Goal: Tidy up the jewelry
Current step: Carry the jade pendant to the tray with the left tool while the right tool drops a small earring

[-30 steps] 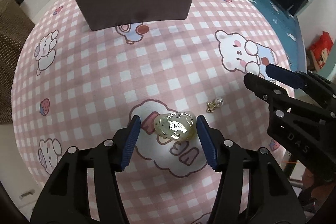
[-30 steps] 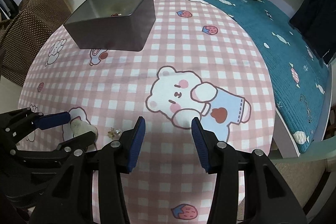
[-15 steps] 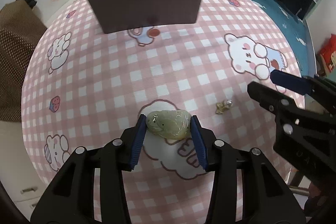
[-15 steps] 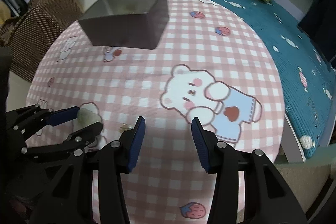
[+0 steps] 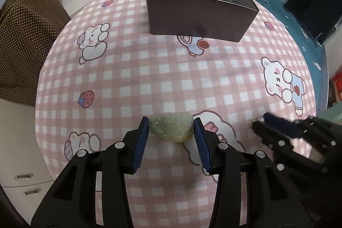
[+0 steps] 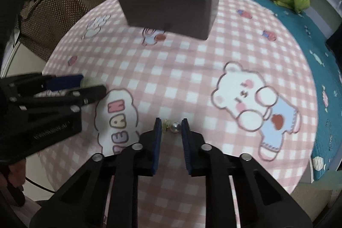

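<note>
Jade stone (image 5: 171, 127) is now squeezed by the left gripper (image 5: 171, 131). Right gripper (image 6: 171, 131) has just been closing around the pearl earring (image 6: 172, 127); pads not touching. Cloth (image 6: 192, 69) reads "BEAN".

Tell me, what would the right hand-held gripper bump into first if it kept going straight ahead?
Most likely the pearl earring. It sits right between the tips of the right hand-held gripper, whose jaws have just been closing around it. Just past it lies the pink checked tablecloth; depth is hard to judge.

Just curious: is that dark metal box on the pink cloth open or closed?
Open. The box has no lid on it, and its bare inner walls show from above in the left view.
</note>
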### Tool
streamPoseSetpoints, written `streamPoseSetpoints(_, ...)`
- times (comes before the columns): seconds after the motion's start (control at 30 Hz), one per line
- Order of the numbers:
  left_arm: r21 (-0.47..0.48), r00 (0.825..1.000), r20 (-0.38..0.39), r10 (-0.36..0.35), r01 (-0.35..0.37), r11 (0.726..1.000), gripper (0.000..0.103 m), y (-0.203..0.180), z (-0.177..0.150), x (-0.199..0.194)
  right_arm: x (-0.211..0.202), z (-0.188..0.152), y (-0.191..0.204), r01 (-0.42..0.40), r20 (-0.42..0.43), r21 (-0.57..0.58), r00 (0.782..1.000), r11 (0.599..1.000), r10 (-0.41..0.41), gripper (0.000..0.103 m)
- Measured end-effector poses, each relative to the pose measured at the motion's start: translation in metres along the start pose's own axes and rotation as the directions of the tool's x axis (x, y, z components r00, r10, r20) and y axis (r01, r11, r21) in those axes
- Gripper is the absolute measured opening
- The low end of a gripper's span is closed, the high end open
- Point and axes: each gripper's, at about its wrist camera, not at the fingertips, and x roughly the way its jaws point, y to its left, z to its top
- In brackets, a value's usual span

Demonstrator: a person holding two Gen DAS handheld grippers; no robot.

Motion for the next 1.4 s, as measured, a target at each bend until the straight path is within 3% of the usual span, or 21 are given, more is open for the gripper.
streamPoseSetpoints(0.33, 0.004, 1.0, 0.018, -0.023, 0.023, 1.0, 0.043, 0.001, 0.01, -0.007, -0.002, 0.009, -0.003, 0.01, 0.009, 0.004, 1.0, 1.0, -0.01, 0.01)
streamPoseSetpoints(0.4, 0.016, 1.0, 0.016, 0.002, -0.002, 1.0, 0.043, 0.001, 0.017, -0.009, -0.007, 0.018, -0.005, 0.019, 0.026, 0.007, 0.999, 1.0, -0.019, 0.01)
streamPoseSetpoints(0.73, -0.017, 0.994, 0.091, -0.052, 0.054, 0.998, 0.043, 0.007, 0.063, -0.034, -0.035, 0.079, -0.016, 0.026, 0.162, 0.036, 0.986, 0.999, -0.031, 0.01)
streamPoseSetpoints(0.97, -0.011, 0.988, 0.14, -0.065, 0.067, 0.998, 0.043, 0.004, 0.094, -0.041, -0.04, 0.111, -0.021, 0.016, 0.213, 0.041, 0.977, 0.999, -0.024, 0.01)
streamPoseSetpoints(1.4, -0.009, 0.985, 0.153, -0.074, 0.076, 0.997, 0.043, 0.006, 0.125, -0.027, -0.021, 0.134, -0.029, -0.008, 0.195, 0.061, 0.981, 0.998, -0.004, 0.012)
